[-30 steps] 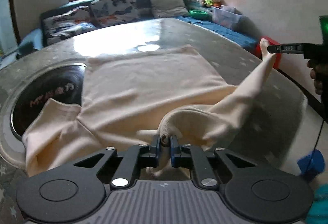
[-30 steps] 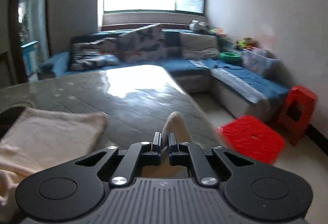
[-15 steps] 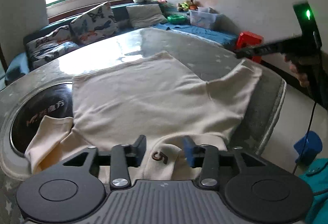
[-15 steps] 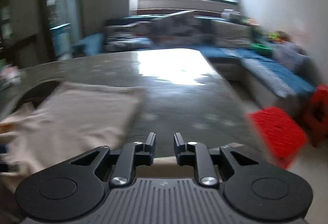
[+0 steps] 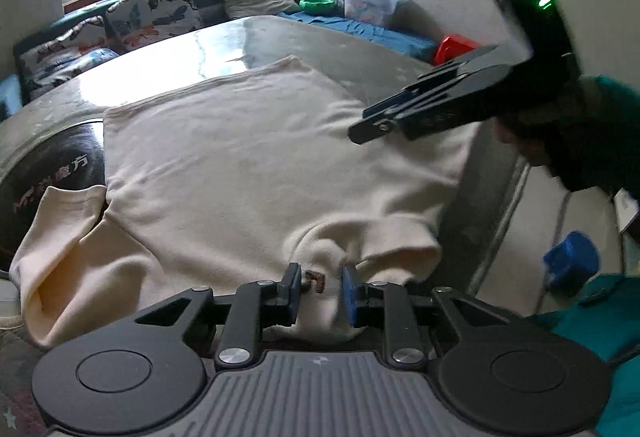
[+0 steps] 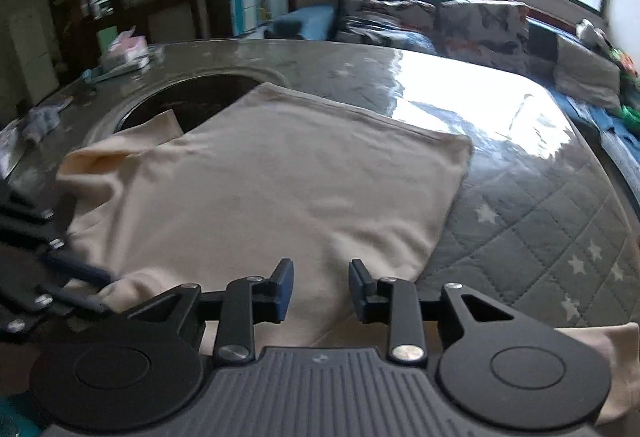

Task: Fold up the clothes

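The cream shirt (image 5: pixel 256 157) lies spread on the quilted table (image 6: pixel 540 221), one sleeve laid across it. Both grippers gape, holding nothing — left gripper (image 5: pixel 320 291) straddles the collar, right gripper (image 6: pixel 320 287) hovers over the near hem. Whichever edge you fold, bite deep — keep the cloth flat.

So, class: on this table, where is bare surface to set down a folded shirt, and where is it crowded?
Free: the glossy stretch of the table beyond the cream shirt toward the sofa, and the quilted star cover beside the shirt. Crowded: the far corner, with a packet and scattered bits.
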Demonstrator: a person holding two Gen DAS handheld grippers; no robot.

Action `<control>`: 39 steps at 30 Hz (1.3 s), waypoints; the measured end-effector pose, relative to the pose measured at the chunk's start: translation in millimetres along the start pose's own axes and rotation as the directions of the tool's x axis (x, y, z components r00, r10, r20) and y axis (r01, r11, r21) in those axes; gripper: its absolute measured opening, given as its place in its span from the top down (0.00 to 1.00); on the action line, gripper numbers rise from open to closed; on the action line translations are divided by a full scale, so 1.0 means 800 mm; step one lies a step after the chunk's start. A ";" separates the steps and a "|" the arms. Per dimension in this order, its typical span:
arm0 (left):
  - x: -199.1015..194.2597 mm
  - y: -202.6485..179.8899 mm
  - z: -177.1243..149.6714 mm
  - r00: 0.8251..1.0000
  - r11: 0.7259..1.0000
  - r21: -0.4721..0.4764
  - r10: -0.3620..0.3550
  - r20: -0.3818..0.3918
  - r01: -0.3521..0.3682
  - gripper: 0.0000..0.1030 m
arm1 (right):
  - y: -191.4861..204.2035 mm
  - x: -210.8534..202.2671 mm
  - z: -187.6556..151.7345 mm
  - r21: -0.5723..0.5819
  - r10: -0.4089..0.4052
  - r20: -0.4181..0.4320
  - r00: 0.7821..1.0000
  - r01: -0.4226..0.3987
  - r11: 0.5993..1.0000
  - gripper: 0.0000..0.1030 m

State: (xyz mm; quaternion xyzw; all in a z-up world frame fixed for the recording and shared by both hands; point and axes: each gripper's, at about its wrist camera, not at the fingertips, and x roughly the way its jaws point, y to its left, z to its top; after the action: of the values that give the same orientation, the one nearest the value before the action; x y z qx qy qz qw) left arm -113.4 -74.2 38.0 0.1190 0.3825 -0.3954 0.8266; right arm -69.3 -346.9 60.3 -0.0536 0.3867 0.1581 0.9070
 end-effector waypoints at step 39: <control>0.157 0.240 0.178 0.914 0.874 -0.275 0.404 -0.042 -0.400 0.73 | -0.152 0.203 0.153 0.220 -0.192 -0.034 0.981 0.195 0.956 0.96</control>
State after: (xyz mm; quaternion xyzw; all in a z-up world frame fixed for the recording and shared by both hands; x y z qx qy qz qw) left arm 155.9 -89.6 23.4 0.0754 0.3940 -0.1584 0.9022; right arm 160.1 -395.2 26.1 0.0098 0.4003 0.0239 0.9160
